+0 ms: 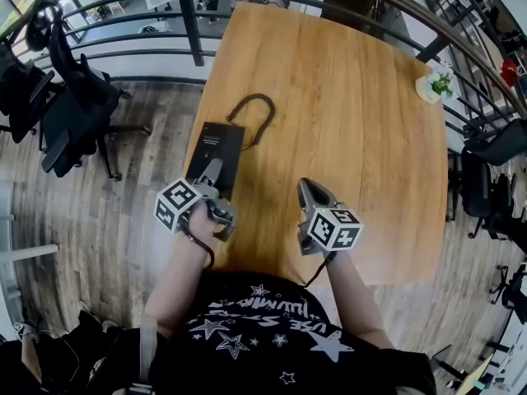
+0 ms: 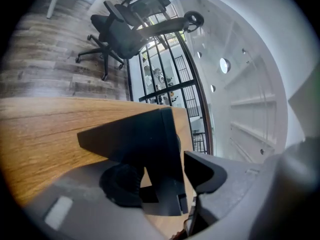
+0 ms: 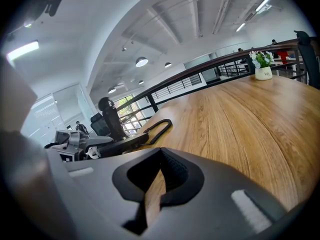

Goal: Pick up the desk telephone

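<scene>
The black desk telephone (image 1: 216,151) lies flat near the left edge of the wooden table (image 1: 354,122), and its coiled cord (image 1: 251,109) loops beyond it. My left gripper (image 1: 212,171) reaches over the phone's near end. In the left gripper view the telephone's (image 2: 145,139) edge stands between the jaws, with a thin strip of wood showing beside the right-hand jaw. My right gripper (image 1: 309,189) rests low over bare wood to the phone's right. Its jaws meet at the tips (image 3: 160,156) with nothing between them. The right gripper view shows the phone (image 3: 120,145) and cord (image 3: 157,129) at its left.
A small white pot with a green plant (image 1: 435,85) stands at the table's far right corner. Black office chairs (image 1: 70,105) sit on the plank floor to the left. A dark metal railing (image 1: 189,15) runs behind the table. The person's torso is at the near edge.
</scene>
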{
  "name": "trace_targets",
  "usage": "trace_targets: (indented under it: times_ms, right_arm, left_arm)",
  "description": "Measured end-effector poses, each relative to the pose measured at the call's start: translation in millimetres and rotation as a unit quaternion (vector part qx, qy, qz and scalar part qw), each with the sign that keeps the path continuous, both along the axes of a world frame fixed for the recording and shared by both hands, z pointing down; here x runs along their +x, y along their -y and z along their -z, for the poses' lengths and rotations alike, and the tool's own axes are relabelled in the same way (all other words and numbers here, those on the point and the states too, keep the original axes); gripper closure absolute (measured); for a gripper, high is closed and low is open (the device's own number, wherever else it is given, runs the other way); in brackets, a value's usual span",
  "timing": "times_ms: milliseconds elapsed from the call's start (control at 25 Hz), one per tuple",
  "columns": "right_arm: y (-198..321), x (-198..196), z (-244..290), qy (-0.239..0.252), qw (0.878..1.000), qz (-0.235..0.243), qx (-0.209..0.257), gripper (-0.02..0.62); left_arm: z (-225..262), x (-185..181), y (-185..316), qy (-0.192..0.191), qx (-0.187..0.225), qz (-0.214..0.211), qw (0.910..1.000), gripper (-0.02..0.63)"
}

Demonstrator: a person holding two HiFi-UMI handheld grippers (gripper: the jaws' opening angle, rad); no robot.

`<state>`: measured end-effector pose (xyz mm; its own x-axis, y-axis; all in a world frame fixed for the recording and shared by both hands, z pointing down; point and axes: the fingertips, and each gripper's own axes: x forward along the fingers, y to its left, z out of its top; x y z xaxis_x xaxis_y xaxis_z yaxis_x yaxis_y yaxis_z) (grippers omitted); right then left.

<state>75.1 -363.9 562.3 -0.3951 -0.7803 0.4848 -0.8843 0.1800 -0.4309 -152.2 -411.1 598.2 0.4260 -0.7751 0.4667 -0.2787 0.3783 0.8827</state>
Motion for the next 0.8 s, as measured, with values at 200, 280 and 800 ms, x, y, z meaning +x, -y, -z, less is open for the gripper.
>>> trace_targets:
  times_ms: [200, 280, 800]
  right_arm:
    - [-2, 1, 0, 0.002, 1.0, -0.001, 0.001, 0.594]
    - [-3, 2, 0, 0.003, 1.0, -0.002, 0.002, 0.594]
    - [-9, 14, 13, 0.013, 1.0, -0.009, 0.015, 0.594]
  left_arm:
    - [-4, -3, -2, 0.002, -0.007, 0.009, 0.9999, 0.373]
    - [-4, -3, -2, 0.002, -0.005, 0.01, 0.9999, 0.378]
    - [11, 2, -7, -0.018, 0.025, 0.005, 0.9995, 0.42]
